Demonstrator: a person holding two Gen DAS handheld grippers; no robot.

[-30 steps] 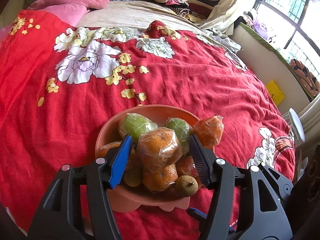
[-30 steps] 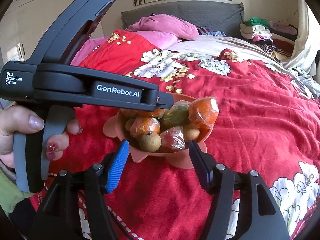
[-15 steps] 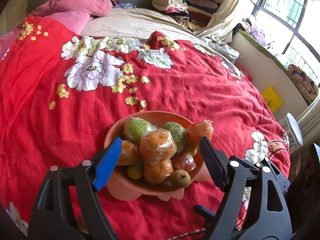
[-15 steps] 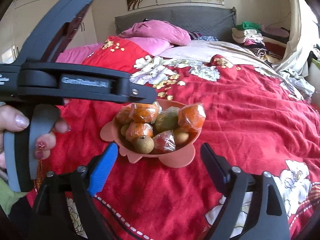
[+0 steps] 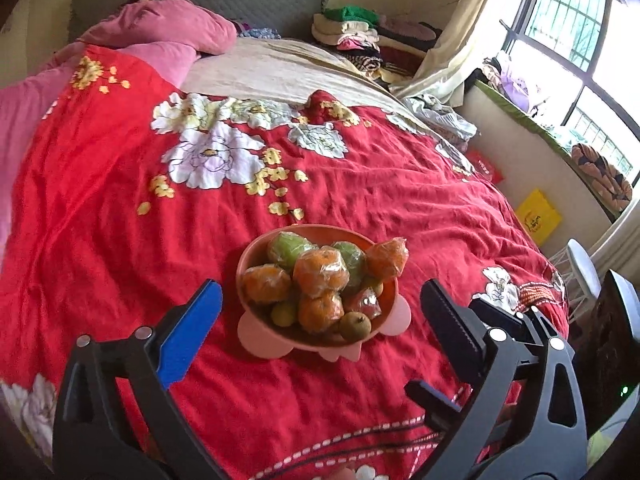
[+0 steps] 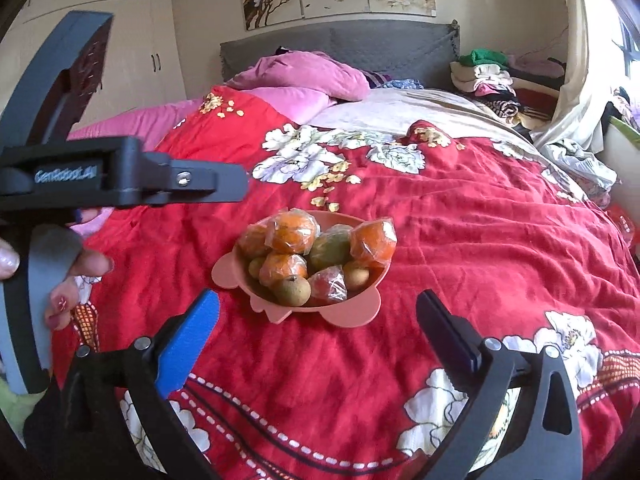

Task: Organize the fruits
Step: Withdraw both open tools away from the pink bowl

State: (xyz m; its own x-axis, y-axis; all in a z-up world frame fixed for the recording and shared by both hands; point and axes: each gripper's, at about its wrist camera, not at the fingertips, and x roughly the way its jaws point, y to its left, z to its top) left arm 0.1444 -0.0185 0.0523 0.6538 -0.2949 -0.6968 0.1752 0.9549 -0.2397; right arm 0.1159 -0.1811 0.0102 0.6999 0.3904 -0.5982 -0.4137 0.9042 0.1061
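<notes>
A pink bowl (image 5: pixel 256 259) sits on the red flowered bedspread and also shows in the right wrist view (image 6: pixel 352 312). It is heaped with plastic-wrapped oranges (image 5: pixel 320 271), green fruits (image 5: pixel 288 247), a wrapped red fruit (image 6: pixel 329 285) and small brown fruits (image 6: pixel 293 290). My left gripper (image 5: pixel 320 312) is open and empty, held back from the bowl's near side. My right gripper (image 6: pixel 318 322) is open and empty, also short of the bowl. The left gripper's body (image 6: pixel 120 178) shows at the left of the right wrist view.
The red bedspread (image 5: pixel 360 184) covers the bed. Pink pillows (image 5: pixel 168 32) and a grey headboard (image 6: pixel 340 46) lie at the far end. Folded clothes (image 5: pixel 352 32) are stacked at the far right. A window (image 5: pixel 572 52) and a yellow bag (image 5: pixel 538 220) are on the right.
Both grippers have pulled back from the bowl and opened wider. The bowl and its fruit have stayed in place.
</notes>
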